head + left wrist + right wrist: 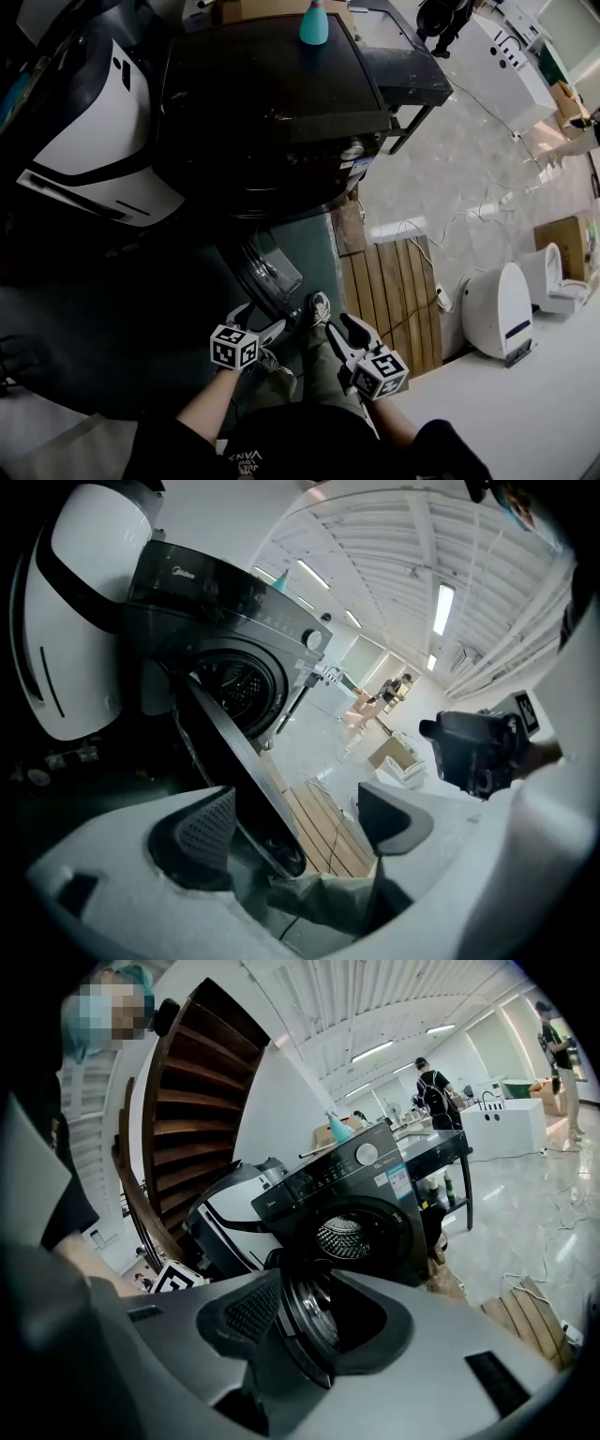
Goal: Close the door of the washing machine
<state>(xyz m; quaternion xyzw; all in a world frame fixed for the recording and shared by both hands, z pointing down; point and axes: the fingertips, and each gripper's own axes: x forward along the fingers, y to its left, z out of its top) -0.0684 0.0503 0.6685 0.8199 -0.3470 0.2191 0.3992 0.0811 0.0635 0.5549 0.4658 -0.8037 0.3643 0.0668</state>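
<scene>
The dark washing machine (272, 122) stands ahead with its round door (267, 267) swung open towards me. In the left gripper view the door (234, 761) runs edge-on from the drum opening (234, 682) down between the wide-apart jaws of my left gripper (295, 822), which touches nothing. In the head view my left gripper (255, 321) hangs just below the door's free end, and my right gripper (345, 328) is a little to its right, also open. In the right gripper view the door rim (305, 1307) shows between the jaws of my right gripper (314, 1321), with the drum (342, 1237) behind.
A teal bottle (314, 23) stands on the machine's top. A white appliance (94, 122) sits to its left, a wooden pallet (394, 300) and white fixtures (497, 309) to its right. Cables trail over the pale floor (450, 225). People stand far back (433, 1087).
</scene>
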